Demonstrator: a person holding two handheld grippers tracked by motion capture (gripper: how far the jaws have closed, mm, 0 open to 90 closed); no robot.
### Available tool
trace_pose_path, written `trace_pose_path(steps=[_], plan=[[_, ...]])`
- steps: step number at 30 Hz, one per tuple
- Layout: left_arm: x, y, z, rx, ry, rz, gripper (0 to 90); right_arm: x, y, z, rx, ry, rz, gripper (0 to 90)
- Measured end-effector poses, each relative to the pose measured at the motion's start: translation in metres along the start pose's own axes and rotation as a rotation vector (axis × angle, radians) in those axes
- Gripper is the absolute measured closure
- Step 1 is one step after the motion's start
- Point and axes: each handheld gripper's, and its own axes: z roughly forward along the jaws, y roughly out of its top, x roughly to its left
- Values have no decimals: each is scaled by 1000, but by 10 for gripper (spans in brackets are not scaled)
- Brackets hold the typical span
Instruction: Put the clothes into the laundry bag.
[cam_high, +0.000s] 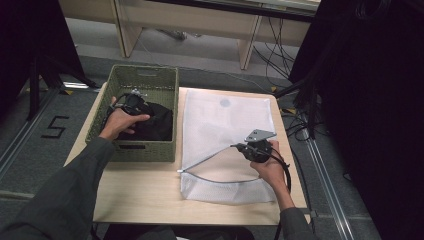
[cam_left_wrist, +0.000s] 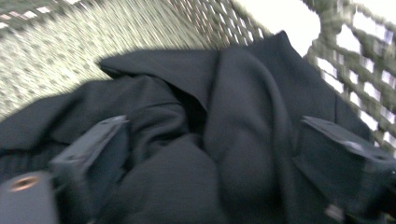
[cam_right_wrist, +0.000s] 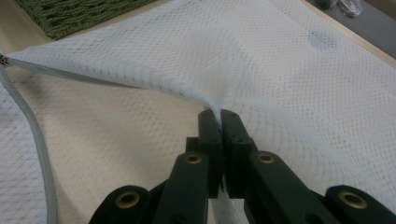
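Over woven basket (cam_high: 150, 79), left hand-held gripper (cam_left_wrist: 210, 154) gapes astride black cloth (cam_left_wrist: 196, 116); right (cam_right_wrist: 220, 122) pinches white mesh bag (cam_right_wrist: 280, 70) (unzipped)

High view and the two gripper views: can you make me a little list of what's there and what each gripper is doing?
table: light wood
basket: green woven, on the table's left part
black cloth: bunched inside the basket
mesh bag: white, flat beside the basket, zip open
left gripper: in the basket, jaws open around the black cloth
right gripper: jaws shut on the mesh bag's upper layer, lifting it

A black "5" marks the floor (cam_high: 30, 150).
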Motion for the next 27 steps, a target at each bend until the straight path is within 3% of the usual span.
trace_pose_path(steps=[2, 3, 6, 9, 11, 13, 14, 15, 17, 20, 21, 22, 24, 27], plan=[[-3, -1, 3, 18, 19, 20, 42, 0, 0, 1, -1, -2, -9, 889], [-2, -1, 4, 36, 43, 50, 43, 1, 0, 1, 4, -2, -5, 889], [1, -1, 6, 9, 116, 70, 107, 1, 0, 2, 6, 1, -11, 889], [5, -5, 8, -8, 136, 64, 128, 2, -1, 2, 12, -1, -9, 888], [8, -7, 11, 14, 142, 74, 116, 2, -1, 3, 14, 2, -12, 888], [12, -8, 16, 20, 162, 59, 85, 2, -1, 4, 18, 6, -23, 888], [14, -8, 17, 29, 196, 36, 79, 3, -1, 4, 21, 7, -24, 887], [15, -9, 19, 32, 203, 18, 58, 3, -1, 4, 20, 8, -24, 887], [15, -11, 24, 42, 171, -13, 23, 3, -1, 4, 21, 6, -19, 887], [11, -11, 26, 55, 109, 0, 0, 3, -2, 5, 21, 11, -24, 886], [10, -11, 25, 80, 81, 14, 0, 3, -2, 5, 21, 8, -21, 886], [9, -12, 26, 75, 80, 34, 0, 3, -2, 6, 25, 8, -18, 886], [12, -15, 30, 81, 79, 26, 0, 3, -2, 7, 30, 13, -25, 885], [14, -17, 35, 91, 118, 47, 0, 5, -2, 7, 33, 10, -23, 884]])
